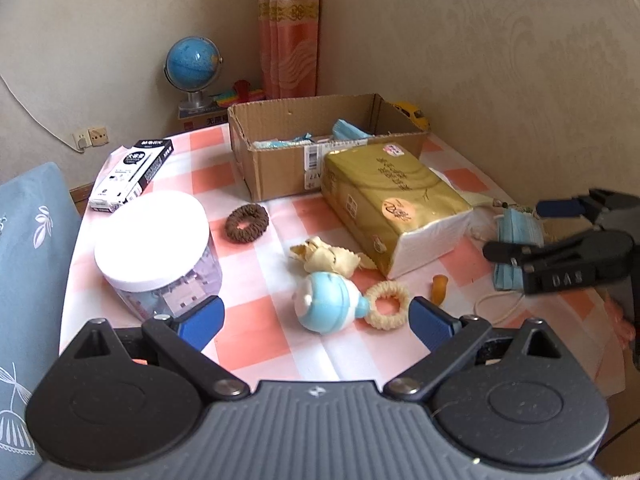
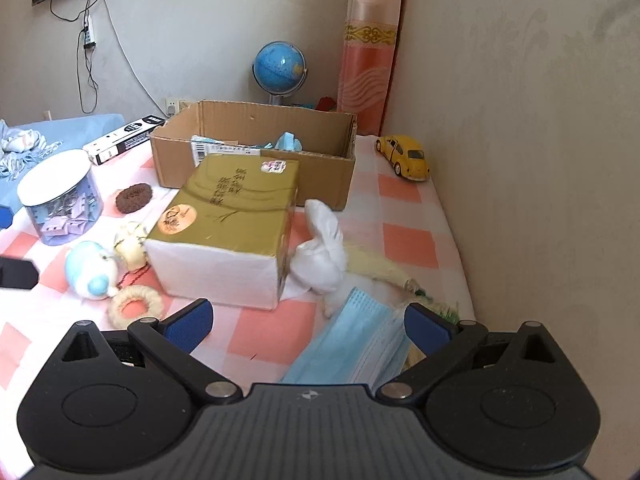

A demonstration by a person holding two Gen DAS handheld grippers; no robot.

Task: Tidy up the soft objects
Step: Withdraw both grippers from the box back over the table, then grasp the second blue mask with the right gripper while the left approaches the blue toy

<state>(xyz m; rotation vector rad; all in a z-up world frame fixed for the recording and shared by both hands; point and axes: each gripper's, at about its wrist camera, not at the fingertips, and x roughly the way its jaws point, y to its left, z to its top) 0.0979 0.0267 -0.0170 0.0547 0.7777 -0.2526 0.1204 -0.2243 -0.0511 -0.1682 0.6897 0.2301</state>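
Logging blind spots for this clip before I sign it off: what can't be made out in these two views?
- Cardboard box contents: both views, its walls hide all but some blue pieces.
- Right gripper: whether it presses the blue face mask; the mask's near end runs under the gripper body.
- Items behind the tissue pack: left wrist view, pack hides them.
- Tissue pack print: too small.
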